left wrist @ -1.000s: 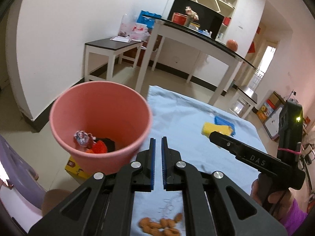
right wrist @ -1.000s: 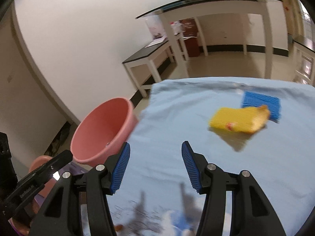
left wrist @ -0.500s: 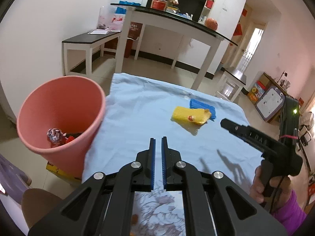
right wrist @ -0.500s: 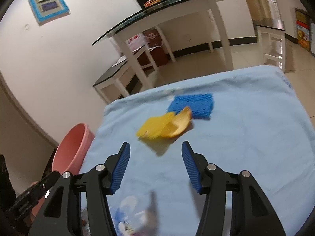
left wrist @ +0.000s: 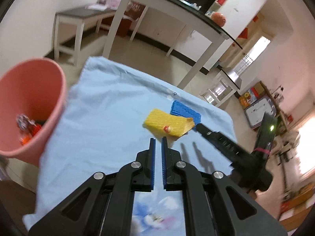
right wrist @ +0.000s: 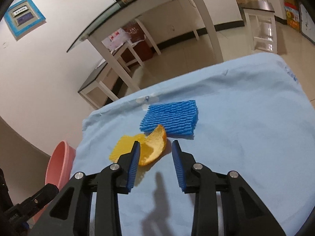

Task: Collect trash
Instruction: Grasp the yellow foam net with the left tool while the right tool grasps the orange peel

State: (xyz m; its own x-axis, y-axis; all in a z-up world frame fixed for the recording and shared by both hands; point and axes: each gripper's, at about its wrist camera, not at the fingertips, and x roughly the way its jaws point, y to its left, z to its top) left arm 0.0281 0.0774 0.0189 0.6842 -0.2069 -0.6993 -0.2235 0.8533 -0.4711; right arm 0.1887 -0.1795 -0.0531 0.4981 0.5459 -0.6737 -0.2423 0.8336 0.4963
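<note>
A pink bin (left wrist: pixel 29 102) with wrappers inside stands off the table's left edge. On the light blue cloth (left wrist: pixel 110 118) lie a yellow foam net (left wrist: pixel 165 123), a blue foam net (left wrist: pixel 186 112) and a curled orange peel (right wrist: pixel 153 149). My right gripper (right wrist: pixel 155 143) is low over the peel, which sits between its closing jaws; the left pad is close to it, the right pad apart. From the left wrist view the right gripper (left wrist: pixel 198 126) points at the yellow net's far end. My left gripper (left wrist: pixel 158 139) hovers just short of the yellow net, shut and empty.
A glass-topped white table (right wrist: pixel 157 5) and a low dark-topped side table (left wrist: pixel 78 13) stand on the tiled floor beyond the cloth. A patterned sheet (left wrist: pixel 157 216) lies at the near edge. The bin (right wrist: pixel 59 161) shows at the right wrist view's lower left.
Both grippers swung away from the pink bin toward the foam nets. The right gripper came down over the orange peel and its jaws narrowed. The left stayed shut.
</note>
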